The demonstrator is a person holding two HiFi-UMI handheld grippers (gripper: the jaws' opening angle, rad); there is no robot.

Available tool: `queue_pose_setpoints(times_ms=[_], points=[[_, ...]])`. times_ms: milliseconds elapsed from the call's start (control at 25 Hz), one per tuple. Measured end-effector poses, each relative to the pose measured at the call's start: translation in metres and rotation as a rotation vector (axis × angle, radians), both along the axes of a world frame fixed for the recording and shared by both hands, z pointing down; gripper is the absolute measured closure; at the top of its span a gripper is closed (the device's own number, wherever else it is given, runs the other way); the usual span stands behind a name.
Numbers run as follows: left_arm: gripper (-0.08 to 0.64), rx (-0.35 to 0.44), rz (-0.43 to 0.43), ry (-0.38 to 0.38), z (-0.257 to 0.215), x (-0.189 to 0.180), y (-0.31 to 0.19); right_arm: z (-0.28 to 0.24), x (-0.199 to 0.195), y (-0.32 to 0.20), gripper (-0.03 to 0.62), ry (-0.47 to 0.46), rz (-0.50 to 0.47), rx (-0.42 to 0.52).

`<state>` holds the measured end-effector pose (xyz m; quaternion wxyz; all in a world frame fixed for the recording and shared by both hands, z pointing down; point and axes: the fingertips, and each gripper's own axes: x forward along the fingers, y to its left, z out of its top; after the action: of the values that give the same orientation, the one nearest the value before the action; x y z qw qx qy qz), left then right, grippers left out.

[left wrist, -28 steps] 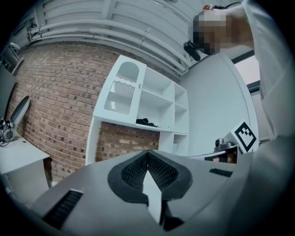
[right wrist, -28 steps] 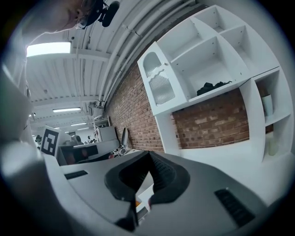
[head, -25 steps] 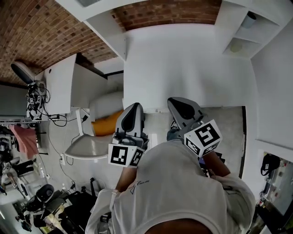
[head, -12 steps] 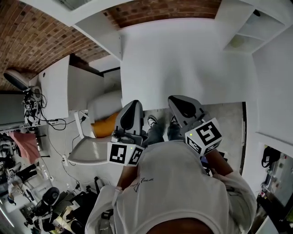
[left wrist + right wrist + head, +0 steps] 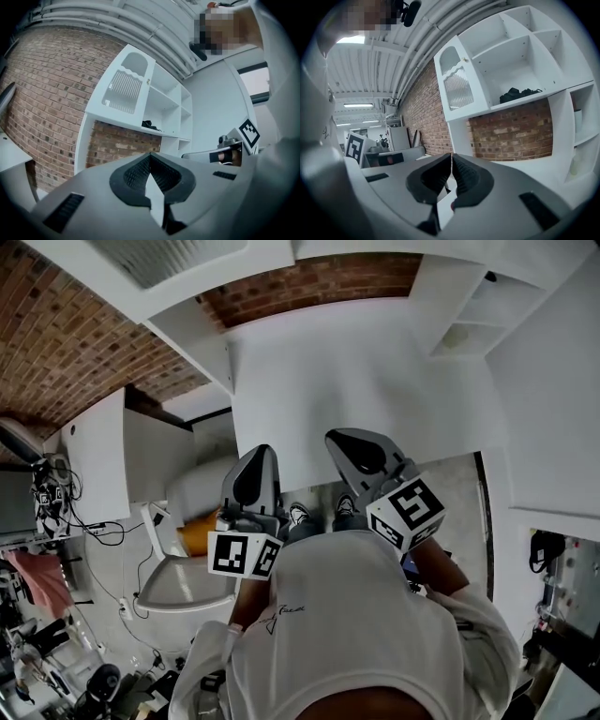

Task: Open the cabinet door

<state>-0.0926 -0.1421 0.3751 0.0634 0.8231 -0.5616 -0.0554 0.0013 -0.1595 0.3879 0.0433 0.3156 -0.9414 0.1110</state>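
Note:
The white cabinet door (image 5: 457, 86), with an arched ribbed pane and a small knob on its edge, is at the upper left of a white shelf unit; the left gripper view also has the door (image 5: 126, 89). It looks closed. My left gripper (image 5: 150, 157) is shut with nothing between its pads, well short of the unit. My right gripper (image 5: 451, 157) is shut and empty too, pointing below the door. In the head view the left gripper (image 5: 255, 474) and right gripper (image 5: 356, 454) are side by side in front of the white counter (image 5: 366, 381).
A dark bundle (image 5: 519, 93) lies on an open shelf right of the door. A brick wall (image 5: 515, 133) backs the gap under the shelves. A white chair (image 5: 183, 582) with an orange item stands at my left, beside a white desk (image 5: 98, 460) with cables.
Both grippers have moved forward toward the white counter and a little up in the picture. The person's shoes have come into view. Both grippers stay shut.

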Motion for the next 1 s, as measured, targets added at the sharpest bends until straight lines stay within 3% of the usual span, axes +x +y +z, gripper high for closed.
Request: queue_pose_setpoints(times_ms=[1000], points=[[0.545, 0.034, 0.030, 0.042, -0.013, -0.037, -0.016, -0.073, -0.030, -0.081, 0.517, 0.038, 0.064, 0.182]])
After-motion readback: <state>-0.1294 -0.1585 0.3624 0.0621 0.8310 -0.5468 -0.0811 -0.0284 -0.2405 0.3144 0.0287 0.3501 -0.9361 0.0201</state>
